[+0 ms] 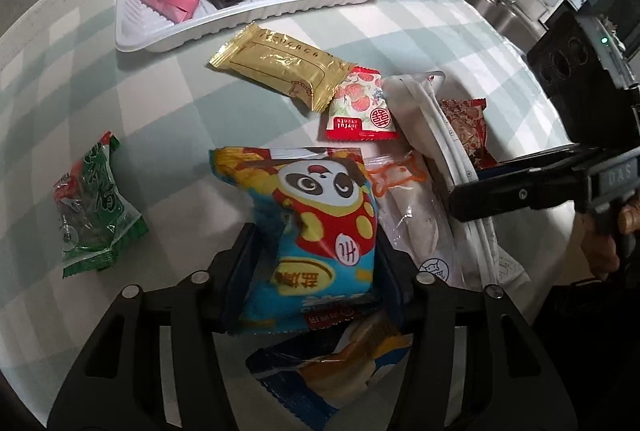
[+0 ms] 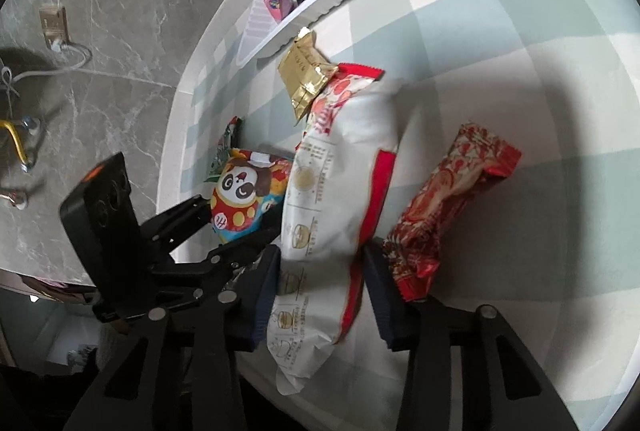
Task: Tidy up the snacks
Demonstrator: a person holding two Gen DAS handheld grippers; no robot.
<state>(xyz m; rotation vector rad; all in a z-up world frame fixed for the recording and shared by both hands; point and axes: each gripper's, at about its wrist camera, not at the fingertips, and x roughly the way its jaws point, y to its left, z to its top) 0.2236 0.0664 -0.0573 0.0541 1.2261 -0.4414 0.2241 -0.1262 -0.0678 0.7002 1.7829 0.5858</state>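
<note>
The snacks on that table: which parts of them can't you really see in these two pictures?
- Blue packet, left wrist view: mostly hidden under the panda bag and the left gripper.
- White packet, right wrist view: near end hidden behind the right gripper.
- Green packet, right wrist view: mostly hidden behind the panda bag.

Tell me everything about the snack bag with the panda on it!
The panda snack bag is a puffy, shiny plastic packet, mostly blue, with a cartoon panda in a red and yellow spotted outfit. It stands tilted between the left gripper fingers, which press its sides. Its bottom rests on another blue packet. A clear packet with an orange outline lies against its right side, on the checked tablecloth.
</note>
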